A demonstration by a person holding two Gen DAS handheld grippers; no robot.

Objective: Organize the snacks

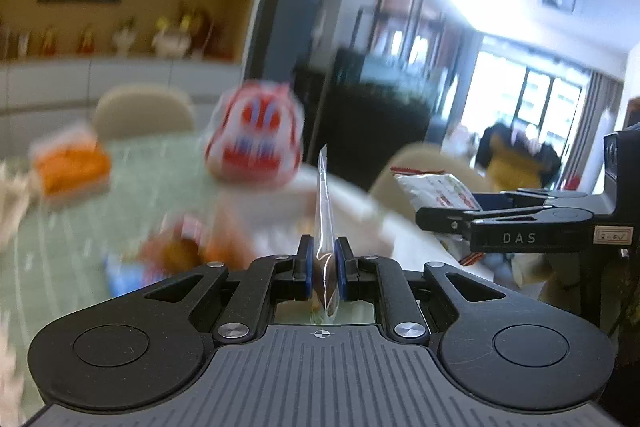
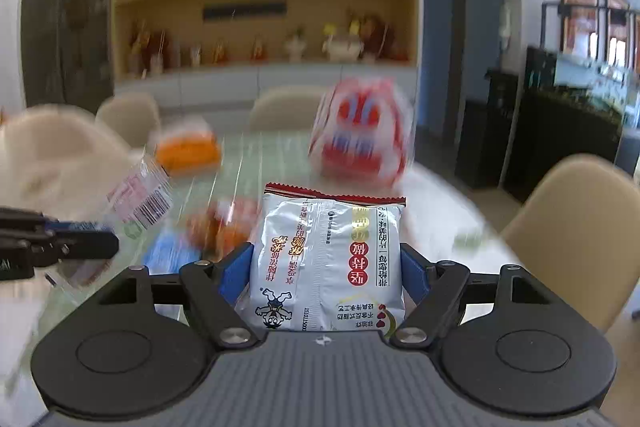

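My left gripper (image 1: 324, 259) is shut on a thin clear snack packet (image 1: 323, 227), seen edge-on and held above the table; the same packet (image 2: 138, 197) and gripper (image 2: 100, 245) show at the left of the right wrist view. My right gripper (image 2: 326, 259) is shut on a silver snack bag (image 2: 326, 263) with red print, held upright above the table; the bag (image 1: 438, 191) and gripper (image 1: 448, 219) also appear at the right of the left wrist view. A big red-and-white snack bag (image 2: 360, 131) stands on the table. All is blurred by motion.
A round table with a pale green cloth (image 1: 60, 247) holds an orange packet (image 1: 70, 163), orange and blue packets (image 2: 200, 231) in the middle, and something white at the left (image 2: 52, 155). Beige chairs (image 2: 580, 227) surround it. Shelves stand behind.
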